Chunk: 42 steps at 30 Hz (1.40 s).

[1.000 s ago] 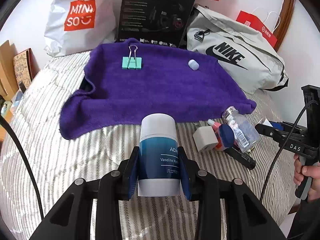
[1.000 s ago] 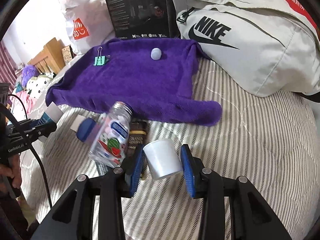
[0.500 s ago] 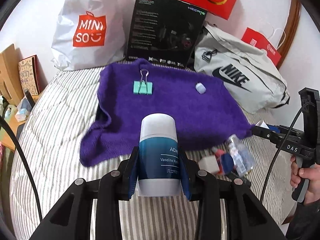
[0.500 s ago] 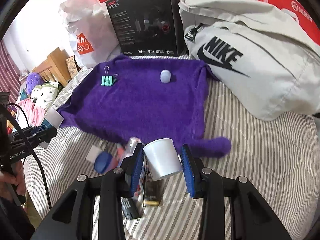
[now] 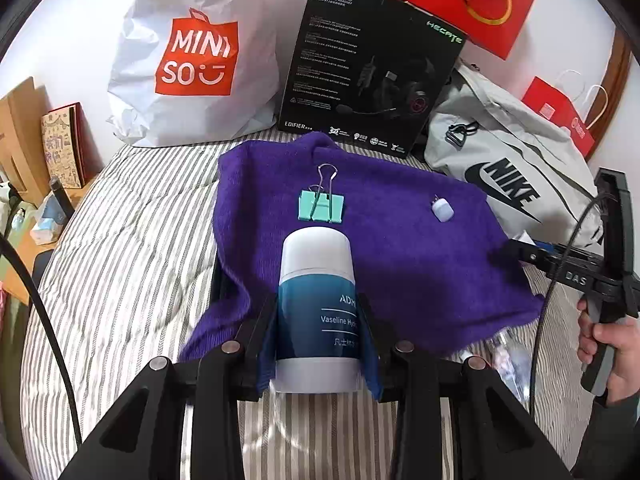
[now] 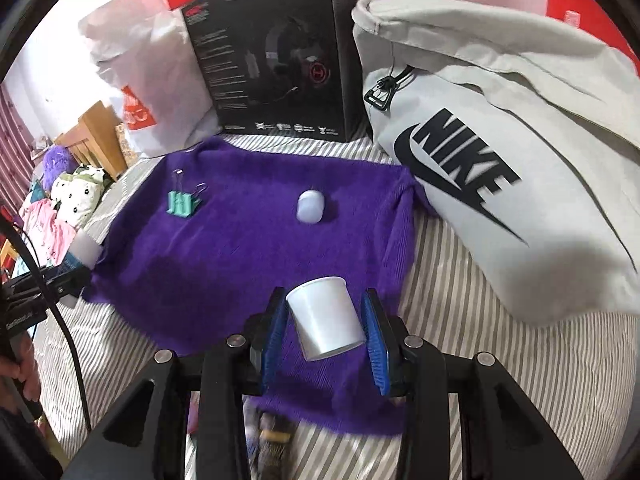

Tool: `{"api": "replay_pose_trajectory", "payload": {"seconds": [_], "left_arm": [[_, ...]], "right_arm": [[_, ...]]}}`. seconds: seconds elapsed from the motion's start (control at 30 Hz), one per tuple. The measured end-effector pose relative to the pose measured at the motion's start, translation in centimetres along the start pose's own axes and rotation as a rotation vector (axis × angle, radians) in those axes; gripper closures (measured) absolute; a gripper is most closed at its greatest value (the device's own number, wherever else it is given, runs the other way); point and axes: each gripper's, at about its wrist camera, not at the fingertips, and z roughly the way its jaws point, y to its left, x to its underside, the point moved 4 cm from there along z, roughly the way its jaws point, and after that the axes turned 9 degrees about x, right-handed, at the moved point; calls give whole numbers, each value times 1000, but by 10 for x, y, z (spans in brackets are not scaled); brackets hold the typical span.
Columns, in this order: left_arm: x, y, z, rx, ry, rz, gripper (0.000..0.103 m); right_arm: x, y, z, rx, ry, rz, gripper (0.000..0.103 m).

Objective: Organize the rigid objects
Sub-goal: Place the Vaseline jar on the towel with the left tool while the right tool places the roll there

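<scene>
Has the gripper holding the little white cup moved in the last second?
Yes. The right gripper with the white cup has moved forward over the purple towel, toward the headset box.

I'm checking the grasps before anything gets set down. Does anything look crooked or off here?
The white cup sits tilted between the right gripper's blue pads, leaning left rather than upright. The Vaseline bottle in the left gripper looks straight. On the purple towel, the binder clip and small white case lie undisturbed.
</scene>
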Motion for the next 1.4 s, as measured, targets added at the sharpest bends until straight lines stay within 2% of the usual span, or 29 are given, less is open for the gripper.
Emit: {"api": "replay_pose_trajectory", "payload": {"seconds": [0.4, 0.67, 0.9, 0.97, 1.07, 1.13, 1.33, 1.4], "left_arm": [[-25, 12, 35, -1, 31, 0, 69], [-33, 18, 55, -24, 64, -10, 69], [-35, 22, 66, -53, 84, -15, 69], [-35, 23, 70, -72, 92, -6, 69], [-33, 24, 73, -81, 106, -1, 69], [-32, 23, 75, -83, 109, 8, 69], [-28, 19, 79, -120, 122, 39, 69], [-27, 18, 79, -126, 122, 39, 69]], "right_arm": [[-39, 3, 76, 31, 48, -21, 66], [-43, 17, 91, 49, 68, -114, 65], [-42, 18, 91, 41, 66, -141, 64], [-40, 19, 89, 28, 72, -152, 61], [-36, 24, 85, 13, 77, -188, 49], [-32, 27, 80, 33, 69, -218, 37], [-18, 26, 61, 37, 58, -214, 35], [-14, 22, 50, 44, 55, -197, 30]]}}
